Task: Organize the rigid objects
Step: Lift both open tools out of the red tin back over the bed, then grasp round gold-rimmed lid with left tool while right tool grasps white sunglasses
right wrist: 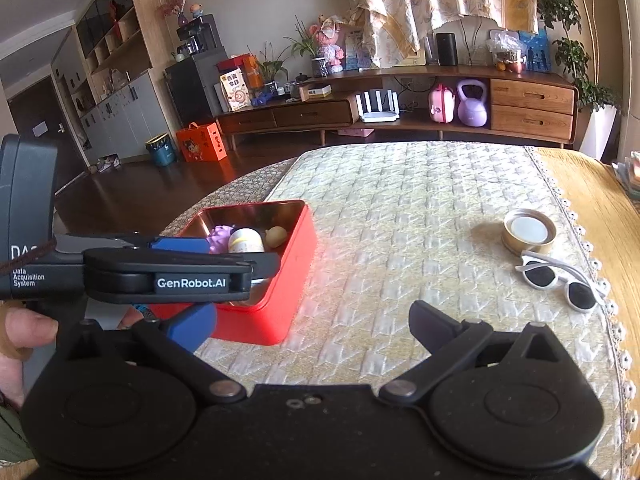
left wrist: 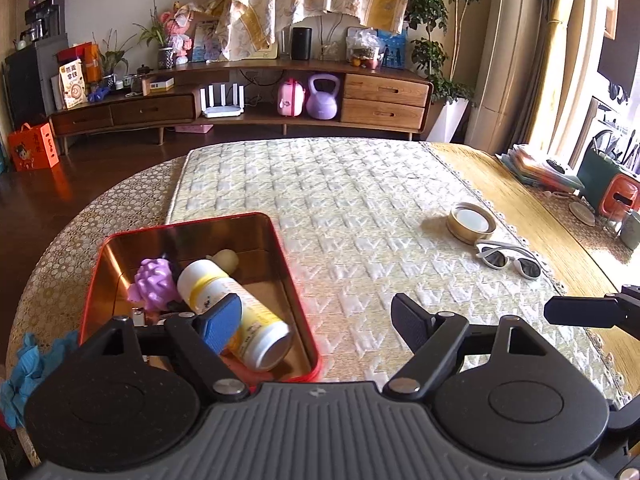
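Note:
A red tin [left wrist: 298, 280] with a gold inside stands at the lower left of the quilted mat [left wrist: 340, 200]. In it lie a white-and-yellow bottle [left wrist: 204, 284], a purple spiky ball [left wrist: 154, 284] and a small beige piece [left wrist: 228, 258]. My left gripper [left wrist: 316, 312] is open: its blue pad hangs over the tin beside the bottle, its other finger over the mat. In the right wrist view my right gripper [right wrist: 308, 320] is open wide in front of the tin [right wrist: 280, 292], holding nothing. A gold lid [right wrist: 529, 232] and white sunglasses [right wrist: 560, 282] lie to the right.
A crumpled blue cloth [left wrist: 24, 364] lies left of the tin. A stack of papers [left wrist: 536, 168] and an orange-and-green appliance [left wrist: 612, 192] stand at the table's far right. A hand [right wrist: 24, 332] holds the left gripper [right wrist: 240, 258]. A low wooden cabinet [left wrist: 240, 108] lines the far wall.

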Demonstrator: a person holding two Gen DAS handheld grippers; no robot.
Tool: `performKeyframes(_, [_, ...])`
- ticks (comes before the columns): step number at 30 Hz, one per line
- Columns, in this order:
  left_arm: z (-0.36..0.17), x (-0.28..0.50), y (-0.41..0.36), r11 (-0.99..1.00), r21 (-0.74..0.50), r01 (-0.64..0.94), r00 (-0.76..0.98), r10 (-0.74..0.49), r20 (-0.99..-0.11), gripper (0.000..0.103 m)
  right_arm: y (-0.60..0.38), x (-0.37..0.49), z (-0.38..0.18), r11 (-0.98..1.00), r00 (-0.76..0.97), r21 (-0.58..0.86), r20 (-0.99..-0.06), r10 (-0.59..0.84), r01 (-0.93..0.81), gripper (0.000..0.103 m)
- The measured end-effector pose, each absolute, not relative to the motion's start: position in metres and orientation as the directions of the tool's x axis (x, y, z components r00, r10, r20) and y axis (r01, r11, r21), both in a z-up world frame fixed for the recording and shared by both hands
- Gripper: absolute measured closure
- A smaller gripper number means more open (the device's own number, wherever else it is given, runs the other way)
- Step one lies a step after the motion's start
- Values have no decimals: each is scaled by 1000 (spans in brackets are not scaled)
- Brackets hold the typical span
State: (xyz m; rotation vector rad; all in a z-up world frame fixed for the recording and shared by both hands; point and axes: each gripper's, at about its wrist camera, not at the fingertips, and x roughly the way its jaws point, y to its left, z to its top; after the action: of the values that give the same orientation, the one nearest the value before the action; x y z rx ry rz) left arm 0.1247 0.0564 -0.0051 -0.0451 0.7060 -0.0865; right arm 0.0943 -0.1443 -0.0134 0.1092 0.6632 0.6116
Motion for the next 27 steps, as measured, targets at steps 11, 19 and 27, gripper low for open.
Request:
performKeyframes(11, [-4, 153, -8, 988, -72, 135, 747, -149, -648, 21, -211, 124, -29, 861, 654, 322, -560, 509, -394, 0])
performKeyframes(19, [-14, 190, -61, 979, -66, 194, 717, -188, -672, 21, -265, 150, -52, 907, 728, 286, -543, 419, -309, 0])
performKeyframes(27, [-29, 233, -101, 970, -96, 222, 676, -225, -702, 21, -307, 177, -67, 923, 753, 237, -534, 385, -303, 0])
